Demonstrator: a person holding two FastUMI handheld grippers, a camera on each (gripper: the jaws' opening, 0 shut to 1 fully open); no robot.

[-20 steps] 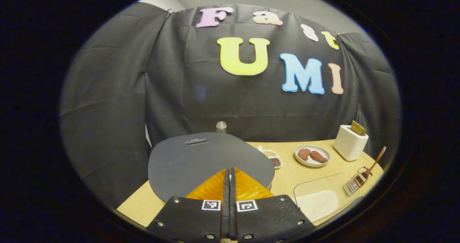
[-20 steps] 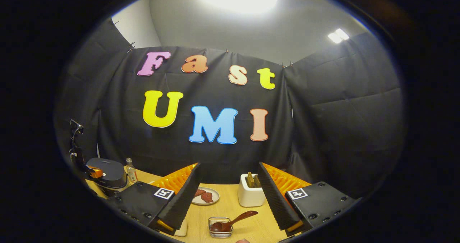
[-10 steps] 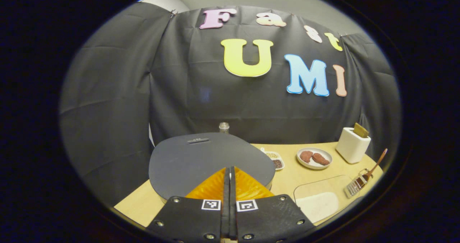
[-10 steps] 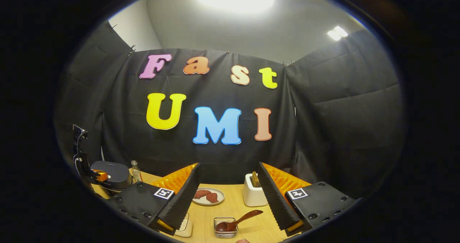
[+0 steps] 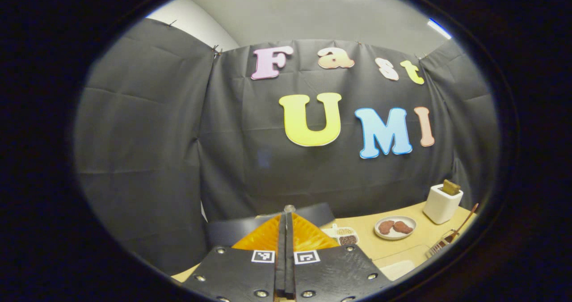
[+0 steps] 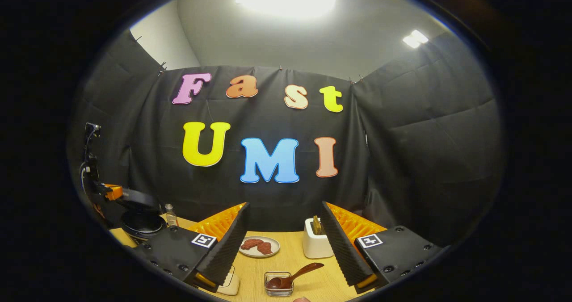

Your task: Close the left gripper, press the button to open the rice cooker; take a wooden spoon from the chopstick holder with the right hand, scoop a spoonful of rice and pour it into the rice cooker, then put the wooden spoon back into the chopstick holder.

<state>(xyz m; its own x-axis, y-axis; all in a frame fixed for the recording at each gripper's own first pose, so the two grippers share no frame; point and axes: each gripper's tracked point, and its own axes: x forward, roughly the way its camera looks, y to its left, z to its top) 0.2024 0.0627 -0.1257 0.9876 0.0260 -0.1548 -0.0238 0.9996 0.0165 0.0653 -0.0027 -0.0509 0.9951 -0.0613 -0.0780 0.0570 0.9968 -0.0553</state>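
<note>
In the right gripper view the dark rice cooker [image 6: 143, 224] stands at the far left with its lid [image 6: 138, 199] swung up. My left gripper [image 6: 111, 190] hovers by the lid's raised edge. In the left gripper view my left gripper [image 5: 285, 215] is shut with nothing between its fingers, and the lid [image 5: 232, 230] rises just behind them. The wooden spoon [image 6: 297, 273] leans in the wire chopstick holder [image 6: 278, 286], below and just ahead of my open right gripper [image 6: 285, 206]. Spoon [image 5: 462, 221] and holder [image 5: 440, 245] lie far right of the left gripper, beside the rice container [image 5: 397, 266].
A plate with two brown pieces [image 6: 259, 246] and a white toaster [image 6: 316, 243] stand at the back of the wooden table [image 6: 308, 288]. A small bottle [image 6: 170, 213] is next to the cooker. A small white dish of seeds [image 5: 344, 236] sits near the cooker.
The cooker lid has sprung up from flat to raised. My left gripper has lifted and tilted upward, still shut. The right gripper has hardly moved.
</note>
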